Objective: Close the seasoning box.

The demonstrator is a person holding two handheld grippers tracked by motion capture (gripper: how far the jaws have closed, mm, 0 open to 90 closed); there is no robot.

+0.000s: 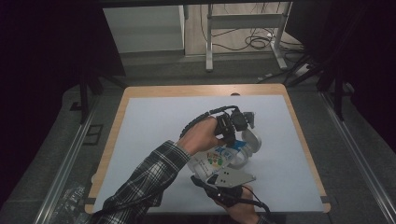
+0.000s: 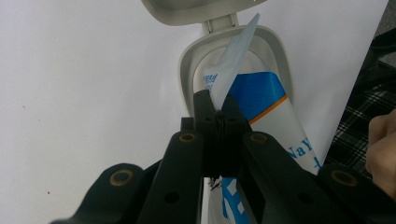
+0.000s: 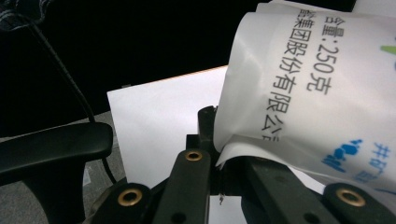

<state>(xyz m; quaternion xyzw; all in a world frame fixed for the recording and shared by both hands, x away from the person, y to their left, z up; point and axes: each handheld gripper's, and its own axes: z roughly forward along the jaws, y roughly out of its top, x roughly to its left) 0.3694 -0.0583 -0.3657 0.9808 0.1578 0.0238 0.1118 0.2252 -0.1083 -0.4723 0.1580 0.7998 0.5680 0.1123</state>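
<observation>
A white and blue plastic bag [image 1: 215, 159] with printed writing lies tilted over the middle of the table, its top end in a beige container [image 1: 253, 140] whose hinged lid stands open. My left gripper [image 1: 232, 136] comes from above and is shut on the bag's upper corner. In the left gripper view the jaws [image 2: 215, 100] pinch that pointed corner of the bag [image 2: 261, 95] just inside the container's rim [image 2: 187, 60]. My right gripper [image 1: 212, 173], nearer the front edge, is shut on the bag's lower edge. The right gripper view has its jaws [image 3: 215, 128] clamped on the white bag [image 3: 308, 93].
A white mat [image 1: 154, 135] covers the wood-edged table [image 1: 187, 89]. Beyond the far edge stand metal desk legs [image 1: 209, 42] and loose cables [image 1: 257, 42] on the floor. A black padded arm [image 3: 51, 149] lies off the table's side in the right gripper view.
</observation>
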